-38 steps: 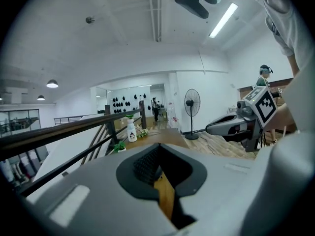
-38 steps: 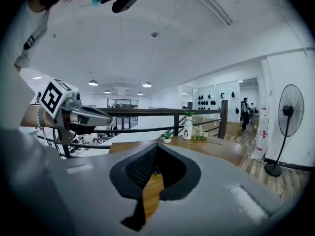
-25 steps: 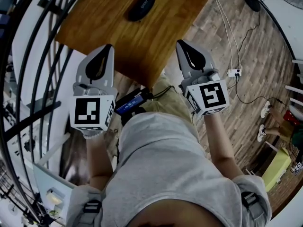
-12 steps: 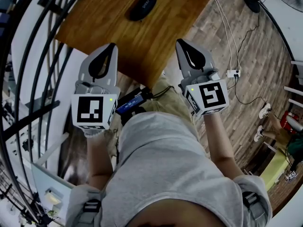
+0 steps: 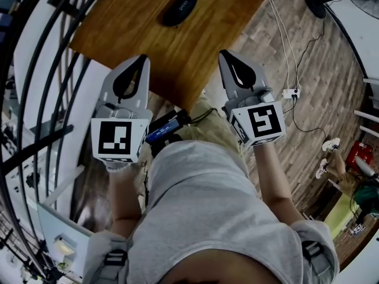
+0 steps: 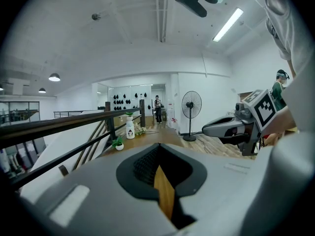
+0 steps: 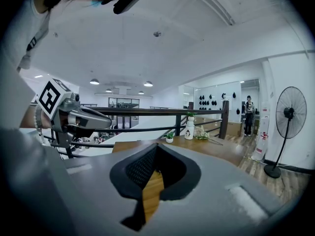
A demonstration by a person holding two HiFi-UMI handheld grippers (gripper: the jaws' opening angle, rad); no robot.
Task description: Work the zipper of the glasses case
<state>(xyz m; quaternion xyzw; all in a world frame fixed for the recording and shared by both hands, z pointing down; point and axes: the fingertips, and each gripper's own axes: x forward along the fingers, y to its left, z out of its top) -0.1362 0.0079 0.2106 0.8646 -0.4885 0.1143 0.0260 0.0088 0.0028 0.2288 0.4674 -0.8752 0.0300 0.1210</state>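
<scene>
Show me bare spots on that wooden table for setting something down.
The brown wooden table is bare between the black oval glasses case and its near edge, and either side of the case. Crowding is only by the near edge, where the left gripper and right gripper hover.

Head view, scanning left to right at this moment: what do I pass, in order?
black railing → left claw → glasses case → right claw → white power strip → fan base
</scene>
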